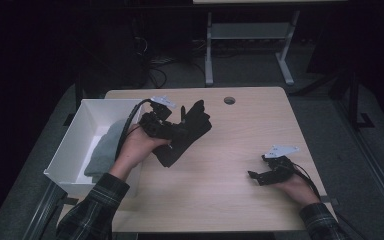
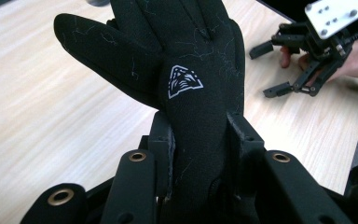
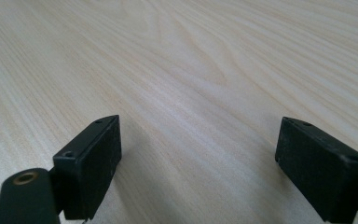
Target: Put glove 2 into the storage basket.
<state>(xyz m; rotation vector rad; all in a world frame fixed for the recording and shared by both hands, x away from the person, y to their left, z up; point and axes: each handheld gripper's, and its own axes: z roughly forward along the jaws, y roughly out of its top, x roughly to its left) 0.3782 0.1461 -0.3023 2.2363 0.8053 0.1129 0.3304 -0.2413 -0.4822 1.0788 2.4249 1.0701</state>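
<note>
Black, soft fabric glove (image 1: 186, 132) hangs lifted over the wooden table (image 1: 220, 165), just right of the white bin (image 1: 80, 145), clamped in the left gripper (image 1: 180, 127); it looks light and floppy. Its lower cuff blurs into dark. Left gripper view: jaws pinch the glove (image 2: 196, 107) near the wrist, a sound hold; fingertips are cut off. Right gripper view: jaws wide, empty over bare wood.

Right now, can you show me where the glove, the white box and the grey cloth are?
glove (image 2: 196, 93), left gripper view, on the palm beside its white logo.
white box (image 1: 70, 145), high view, on its left inner wall.
grey cloth (image 1: 105, 150), high view, on its middle, inside the box.
</note>
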